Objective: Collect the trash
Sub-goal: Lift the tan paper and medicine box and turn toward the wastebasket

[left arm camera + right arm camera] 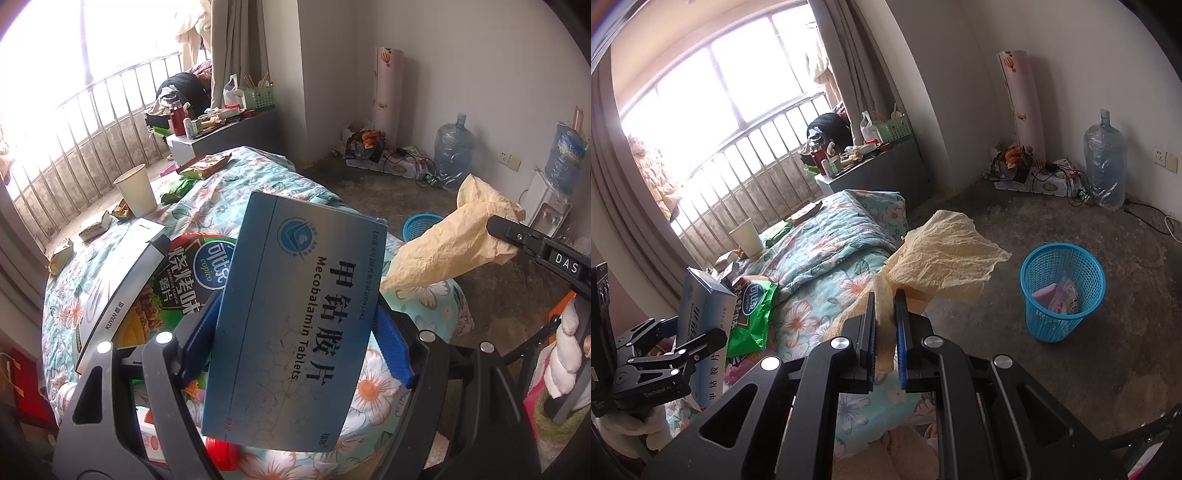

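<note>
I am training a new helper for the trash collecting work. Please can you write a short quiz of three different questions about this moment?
1. True or false: the left gripper holds a paper cup.
2. Which thing is pinched in the right gripper?
A. the green snack bag
B. the crumpled tan paper
C. the blue tablet box
3. Fill the gap: on the floor beside the bed stands a blue ____ with some trash already in it.

Key
1. False: it grips the blue tablet box; the paper cup stands on the floral quilt.
2. B
3. basket
</note>
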Demonstrator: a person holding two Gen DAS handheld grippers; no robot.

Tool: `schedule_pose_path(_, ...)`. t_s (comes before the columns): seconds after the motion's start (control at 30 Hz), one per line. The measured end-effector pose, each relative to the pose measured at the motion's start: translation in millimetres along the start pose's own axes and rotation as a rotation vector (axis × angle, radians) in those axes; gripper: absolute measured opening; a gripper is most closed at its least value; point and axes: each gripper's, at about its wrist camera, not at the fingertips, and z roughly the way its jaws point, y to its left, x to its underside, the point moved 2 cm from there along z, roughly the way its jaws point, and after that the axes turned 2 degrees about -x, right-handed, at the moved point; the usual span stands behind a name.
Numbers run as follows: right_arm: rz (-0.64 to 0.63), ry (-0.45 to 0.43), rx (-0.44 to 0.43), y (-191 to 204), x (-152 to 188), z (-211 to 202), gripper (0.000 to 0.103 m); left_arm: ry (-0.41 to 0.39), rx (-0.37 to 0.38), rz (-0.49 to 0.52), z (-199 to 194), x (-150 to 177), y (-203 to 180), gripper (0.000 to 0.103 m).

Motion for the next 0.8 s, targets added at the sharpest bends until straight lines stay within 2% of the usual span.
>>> schedule_pose_path(0.4,0.043,-0.002,0.008,-19,3,7,0.01,0.014,0.022,0.02,9,-6,-9,0.072)
schedule_pose_path(0.6,0.11,-0.03,0.057,-50,0,1,0.01,0.034,0.132,0.04,27,-32,-33,0.072)
schedule_pose_path(0.8,0.204,-0.079,0.13,-100,-11,-5,0.01,0.078,0.3,0.069,58,-78,-81,0.072)
